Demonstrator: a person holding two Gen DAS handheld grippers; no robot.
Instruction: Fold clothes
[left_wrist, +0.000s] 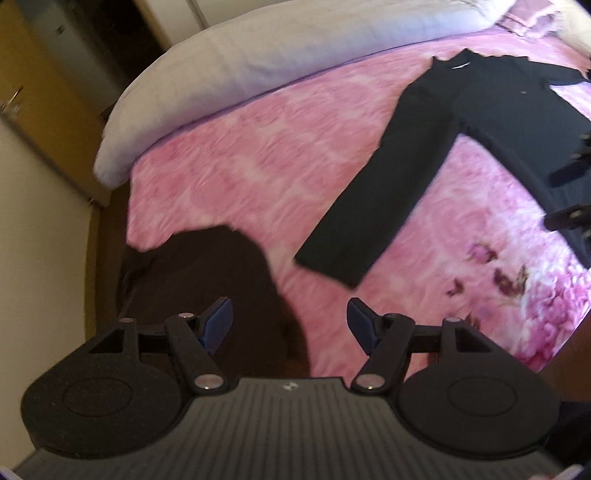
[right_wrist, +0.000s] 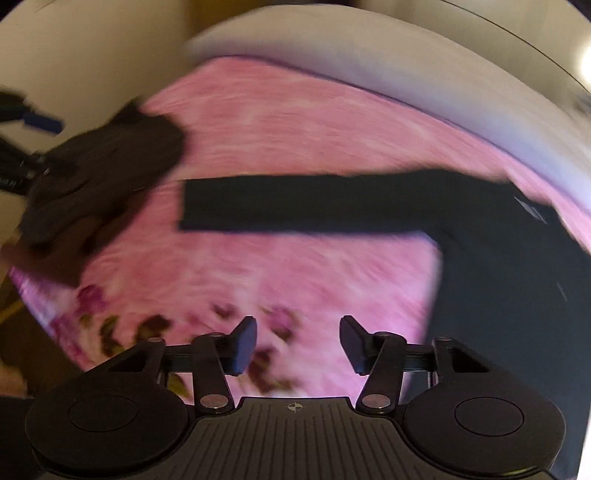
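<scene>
On pink bedspread (left_wrist: 258, 155) — black shirt (left_wrist: 461, 122) flat.

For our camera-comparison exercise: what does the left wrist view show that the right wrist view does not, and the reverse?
Only the left wrist view: the wooden door beside the bed, and the shirt's collar.

Only the right wrist view: the whole dark brown garment in a crumpled heap.

Both: the black long-sleeved shirt with one sleeve stretched out flat on the pink bedspread, plus a pale pillow. Each gripper's jaws are apart and empty.
</scene>
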